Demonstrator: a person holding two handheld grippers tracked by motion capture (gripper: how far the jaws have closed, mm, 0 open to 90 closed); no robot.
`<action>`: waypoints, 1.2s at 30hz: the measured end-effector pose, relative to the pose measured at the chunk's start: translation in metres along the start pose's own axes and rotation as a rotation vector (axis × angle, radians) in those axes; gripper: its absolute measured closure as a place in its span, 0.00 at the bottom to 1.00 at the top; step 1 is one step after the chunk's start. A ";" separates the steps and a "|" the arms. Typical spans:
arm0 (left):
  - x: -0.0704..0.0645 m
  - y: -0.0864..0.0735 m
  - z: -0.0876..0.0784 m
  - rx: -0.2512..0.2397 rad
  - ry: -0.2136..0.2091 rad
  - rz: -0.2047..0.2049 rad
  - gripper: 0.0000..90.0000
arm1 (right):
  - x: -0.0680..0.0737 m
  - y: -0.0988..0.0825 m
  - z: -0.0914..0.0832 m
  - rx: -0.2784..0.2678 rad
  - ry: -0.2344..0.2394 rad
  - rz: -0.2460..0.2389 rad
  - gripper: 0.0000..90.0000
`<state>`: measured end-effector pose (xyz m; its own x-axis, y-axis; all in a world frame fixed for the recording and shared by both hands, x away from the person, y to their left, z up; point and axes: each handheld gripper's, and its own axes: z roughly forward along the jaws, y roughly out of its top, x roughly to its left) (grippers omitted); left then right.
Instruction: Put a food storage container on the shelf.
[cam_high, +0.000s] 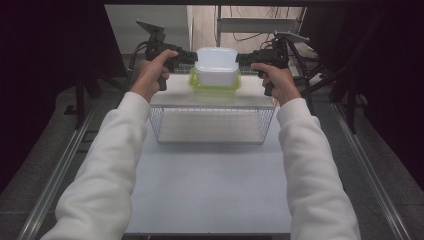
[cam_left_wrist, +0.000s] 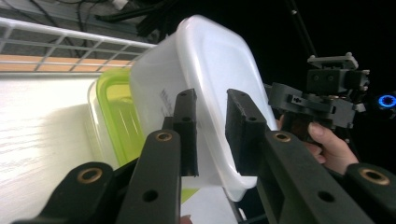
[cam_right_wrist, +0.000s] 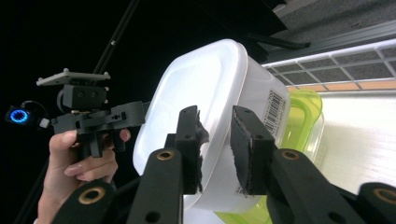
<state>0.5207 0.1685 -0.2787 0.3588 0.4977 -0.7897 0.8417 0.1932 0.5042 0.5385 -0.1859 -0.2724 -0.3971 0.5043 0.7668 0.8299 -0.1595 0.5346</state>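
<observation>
A white plastic tub (cam_high: 216, 65) stands on a clear container with a lime-green rim (cam_high: 214, 88), on a white board behind the wire basket. My left gripper (cam_high: 192, 57) points at the tub's upper left side and my right gripper (cam_high: 240, 58) at its upper right side. In the left gripper view the tub (cam_left_wrist: 210, 65) lies just beyond my left gripper (cam_left_wrist: 212, 130), whose pads stand apart with white wall showing in the gap. The right gripper view shows my right gripper (cam_right_wrist: 215, 149) the same way against the tub (cam_right_wrist: 210, 84), with the green container (cam_right_wrist: 301, 116) behind. I cannot tell whether the tips touch.
A wire basket (cam_high: 212, 125) sits mid-table in front of the board (cam_high: 165, 97). Bare white tabletop (cam_high: 210, 185) lies between the sleeves. Dark frame posts and cables stand at the back and both sides. A wire rail (cam_left_wrist: 56, 42) runs behind the containers.
</observation>
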 end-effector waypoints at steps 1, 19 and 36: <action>0.000 0.000 0.000 -0.003 0.000 -0.001 0.83 | 0.000 0.000 0.000 -0.001 0.002 0.005 0.80; -0.018 -0.012 -0.026 -0.072 0.082 0.205 0.53 | 0.017 -0.007 -0.017 -0.051 -0.085 -0.179 0.60; -0.027 -0.109 -0.070 -0.054 0.143 0.446 0.40 | 0.025 -0.074 -0.077 -0.037 -0.131 -0.476 0.45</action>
<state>0.3909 0.1933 -0.2878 0.6183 0.6532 -0.4371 0.5940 -0.0243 0.8041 0.4376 -0.2271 -0.2654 -0.6744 0.6302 0.3848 0.5530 0.0856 0.8288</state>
